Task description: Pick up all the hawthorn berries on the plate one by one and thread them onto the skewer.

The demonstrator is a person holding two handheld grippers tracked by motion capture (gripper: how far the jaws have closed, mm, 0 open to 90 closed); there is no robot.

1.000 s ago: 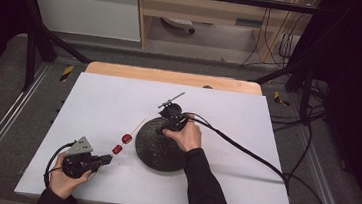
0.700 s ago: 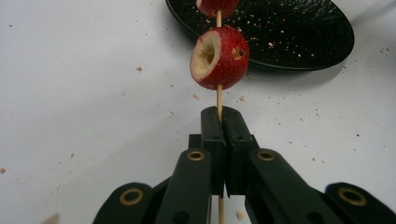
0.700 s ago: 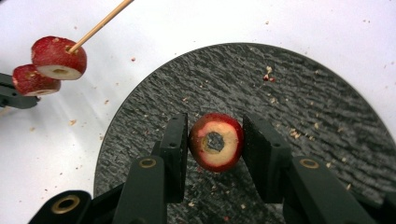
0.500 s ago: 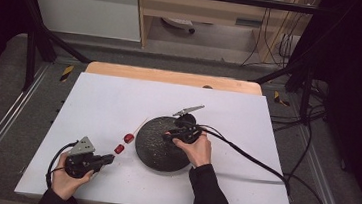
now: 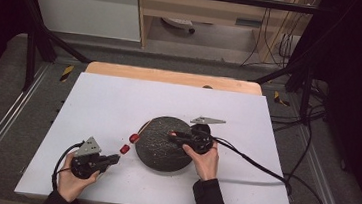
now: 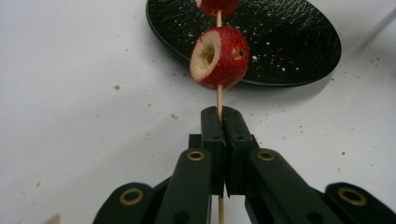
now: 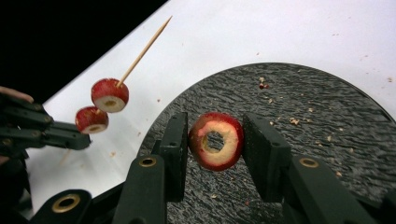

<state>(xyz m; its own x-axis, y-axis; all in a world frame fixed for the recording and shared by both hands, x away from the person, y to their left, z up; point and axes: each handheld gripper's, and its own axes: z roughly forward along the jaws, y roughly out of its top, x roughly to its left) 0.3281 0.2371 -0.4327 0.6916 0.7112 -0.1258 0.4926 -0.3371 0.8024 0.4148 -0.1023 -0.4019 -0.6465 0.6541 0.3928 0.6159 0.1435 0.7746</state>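
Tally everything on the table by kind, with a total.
Red cored fruit pieces: 3 (two on the skewer, one in the right gripper)
Wooden skewer: 1
Black plate: 1
Grippers: 2 (left gripper, right gripper)
Total: 7

My right gripper (image 5: 178,135), clamped on a cored red fruit ring (image 7: 215,141), now sits over the right half of the black plate (image 5: 156,155), shifted right from the far rim. Its grey plate now lies flat, pointing right.
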